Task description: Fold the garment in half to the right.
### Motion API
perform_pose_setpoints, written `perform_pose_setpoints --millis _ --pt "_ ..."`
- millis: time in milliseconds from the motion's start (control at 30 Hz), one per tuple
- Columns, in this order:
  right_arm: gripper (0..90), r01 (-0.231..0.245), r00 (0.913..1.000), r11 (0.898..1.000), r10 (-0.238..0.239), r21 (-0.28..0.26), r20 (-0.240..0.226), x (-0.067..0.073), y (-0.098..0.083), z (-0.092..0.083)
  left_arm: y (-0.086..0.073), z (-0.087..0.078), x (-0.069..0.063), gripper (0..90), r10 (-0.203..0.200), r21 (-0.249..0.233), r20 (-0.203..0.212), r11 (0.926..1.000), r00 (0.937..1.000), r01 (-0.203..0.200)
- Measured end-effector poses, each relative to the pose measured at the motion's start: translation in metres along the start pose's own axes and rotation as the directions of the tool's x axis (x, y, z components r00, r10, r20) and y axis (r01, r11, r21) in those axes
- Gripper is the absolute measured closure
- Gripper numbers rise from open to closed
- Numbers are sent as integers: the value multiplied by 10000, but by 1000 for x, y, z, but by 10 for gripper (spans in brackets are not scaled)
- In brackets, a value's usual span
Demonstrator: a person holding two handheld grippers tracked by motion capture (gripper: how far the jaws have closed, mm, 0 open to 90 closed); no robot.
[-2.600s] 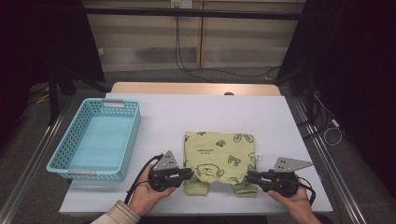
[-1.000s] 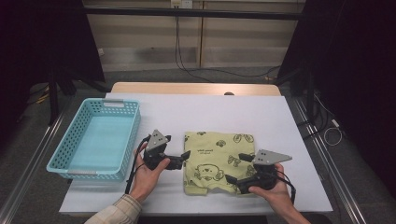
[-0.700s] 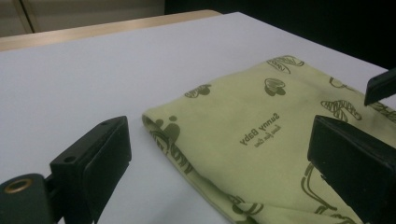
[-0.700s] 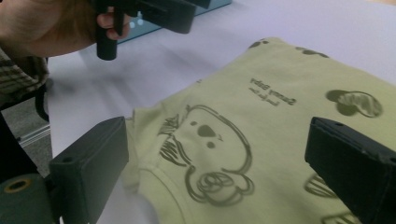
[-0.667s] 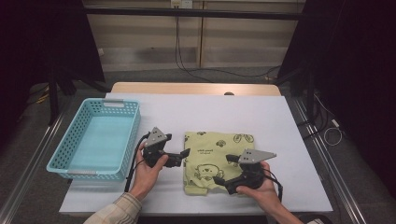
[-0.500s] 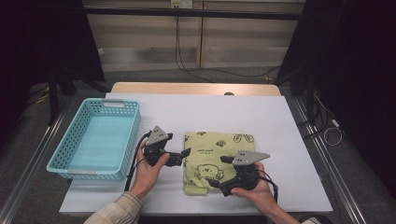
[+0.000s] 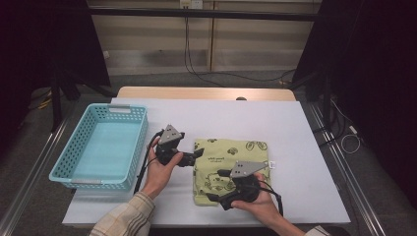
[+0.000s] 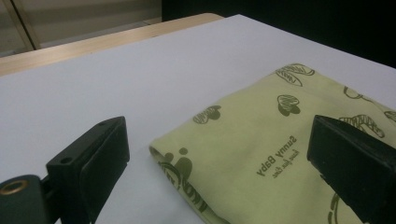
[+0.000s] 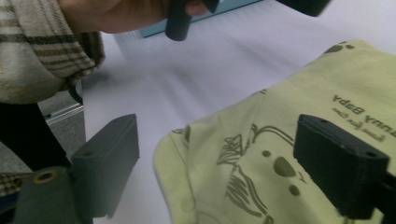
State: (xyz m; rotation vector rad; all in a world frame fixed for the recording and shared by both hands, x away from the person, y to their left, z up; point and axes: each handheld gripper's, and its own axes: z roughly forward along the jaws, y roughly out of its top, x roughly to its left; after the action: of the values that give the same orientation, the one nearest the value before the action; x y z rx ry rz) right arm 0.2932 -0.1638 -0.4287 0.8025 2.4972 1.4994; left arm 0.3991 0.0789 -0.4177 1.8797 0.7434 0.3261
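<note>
A folded yellow-green baby garment (image 7: 231,167) with dark prints lies on the white table (image 7: 295,142). My left gripper (image 7: 195,156) points right at the garment's left edge. In the left gripper view its jaws (image 8: 219,140) stand open, and the garment's folded corner (image 8: 261,154) lies flat between them. My right gripper (image 7: 215,186) points left over the garment's near left part. Its jaws (image 9: 224,154) have just been closing a little around the near corner (image 9: 233,172), and the pads stand apart from the cloth.
A teal plastic basket (image 7: 140,142) stands at the table's left, close to my left hand. A plaid sleeve (image 9: 42,46) and the left gripper (image 9: 177,18) show ahead in the right gripper view. A wooden strip (image 7: 206,92) edges the far side.
The right gripper has slid left across the garment's near part to its near left corner. The left gripper has shifted slightly right toward the garment's left edge. The garment's lower part was folded up earlier.
</note>
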Motion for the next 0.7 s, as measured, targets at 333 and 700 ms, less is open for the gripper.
perform_pose_setpoints --millis 333,700 --pt "257 454 9979 9966 -421 690 -488 11 4 25 2 19 7 53 204 73 70 9998 9998 -204" --pt "413 874 9954 9827 -796 1631 -538 16 -2 48 -2 14 13 53 2 294 -131 9996 9999 2"
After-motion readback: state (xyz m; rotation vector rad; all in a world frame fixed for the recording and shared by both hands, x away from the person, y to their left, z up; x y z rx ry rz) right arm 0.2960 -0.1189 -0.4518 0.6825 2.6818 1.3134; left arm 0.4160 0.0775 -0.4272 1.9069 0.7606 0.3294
